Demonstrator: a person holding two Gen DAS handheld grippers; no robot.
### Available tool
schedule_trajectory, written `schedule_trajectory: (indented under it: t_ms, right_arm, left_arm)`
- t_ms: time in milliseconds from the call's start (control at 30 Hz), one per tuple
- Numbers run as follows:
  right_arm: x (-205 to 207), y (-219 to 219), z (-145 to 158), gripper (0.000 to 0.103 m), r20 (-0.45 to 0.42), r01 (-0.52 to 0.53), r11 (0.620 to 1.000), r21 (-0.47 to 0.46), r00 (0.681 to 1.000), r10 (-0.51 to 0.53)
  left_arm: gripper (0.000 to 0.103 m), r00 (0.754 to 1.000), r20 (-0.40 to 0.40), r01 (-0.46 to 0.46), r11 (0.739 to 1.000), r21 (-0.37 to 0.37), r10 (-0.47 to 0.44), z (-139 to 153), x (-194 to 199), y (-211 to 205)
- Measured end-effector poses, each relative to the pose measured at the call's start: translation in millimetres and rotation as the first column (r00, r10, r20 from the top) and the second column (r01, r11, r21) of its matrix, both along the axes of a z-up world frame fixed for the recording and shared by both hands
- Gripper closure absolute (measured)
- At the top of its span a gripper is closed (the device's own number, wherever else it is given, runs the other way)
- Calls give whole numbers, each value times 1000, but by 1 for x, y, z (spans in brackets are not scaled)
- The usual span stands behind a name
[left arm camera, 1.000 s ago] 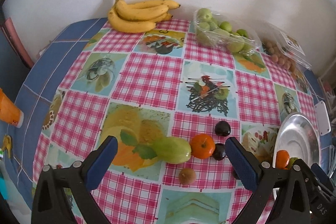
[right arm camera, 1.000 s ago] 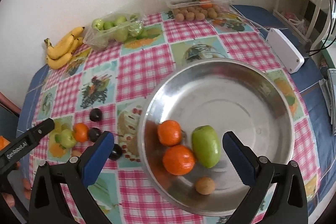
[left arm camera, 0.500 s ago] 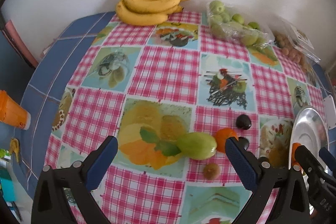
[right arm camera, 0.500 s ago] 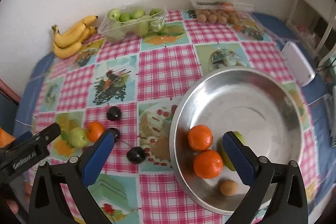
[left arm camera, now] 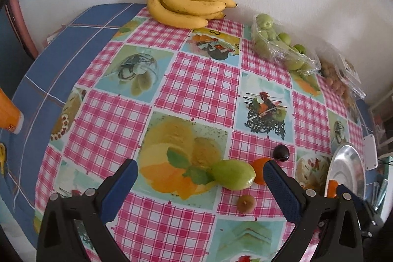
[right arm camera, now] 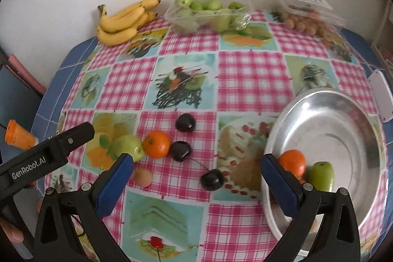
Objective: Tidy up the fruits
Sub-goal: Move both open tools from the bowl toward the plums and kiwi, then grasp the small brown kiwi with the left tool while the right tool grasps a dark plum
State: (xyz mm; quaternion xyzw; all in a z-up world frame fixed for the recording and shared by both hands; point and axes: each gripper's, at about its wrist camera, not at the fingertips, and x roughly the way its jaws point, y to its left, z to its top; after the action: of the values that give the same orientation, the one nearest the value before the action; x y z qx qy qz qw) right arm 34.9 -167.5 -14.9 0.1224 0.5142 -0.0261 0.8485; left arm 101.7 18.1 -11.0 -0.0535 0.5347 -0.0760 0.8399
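A glossy oilcloth (right arm camera: 250,80) of pink gingham and printed food squares is covering the rounded table. At right in the right wrist view, a shiny round metal bowl (right arm camera: 343,114) is holding a smooth orange mandarin (right arm camera: 293,162) and an oval green fruit (right arm camera: 321,176). A curved bunch of yellow bananas (left arm camera: 189,9) is lying at top centre of the left wrist view, beside a crinkled clear bag of green fruit (left arm camera: 280,46). Lower centre, a waxy green mango (left arm camera: 232,174) is touching a second mandarin (left arm camera: 260,170); a glossy dark cherry (left arm camera: 281,152) is sitting just above. The left gripper (left arm camera: 199,184) and right gripper (right arm camera: 195,177) are hovering with ribbed blue pads spread wide apart, holding nothing.
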Motion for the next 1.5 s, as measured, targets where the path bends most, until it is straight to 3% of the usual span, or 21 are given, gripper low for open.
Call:
schedule_trajectory:
  t_ms: [233, 767, 833, 1167, 1300, 1500]
  right_arm:
    - [2, -3, -13, 0, -44, 4, 999, 44, 999, -2]
    - [5, 1, -32, 4, -96, -25, 998, 61, 995, 30]
    - [6, -2, -38, 19, -108, -12, 998, 55, 994, 18]
    - [8, -8, -52, 42, -131, -12, 998, 54, 991, 19]
    - [10, -6, -57, 55, -143, -14, 999, 40, 990, 19]
    - [9, -9, -61, 67, -151, 2, 999, 33, 989, 3]
  left_arm:
    - [0, 999, -33, -23, 995, -97, 20, -7, -3, 2]
    - [1, 986, -164, 3, 994, -105, -20, -36, -8, -16]
    - [2, 982, -187, 8, 992, -127, -32, -42, -9, -19]
    - [30, 966, -244, 50, 986, -160, -88, -59, -11, -38]
    - [36, 960, -261, 58, 985, -162, -99, -64, -12, -44]
    - [55, 958, -265, 73, 986, -147, -110, -65, -12, -51]
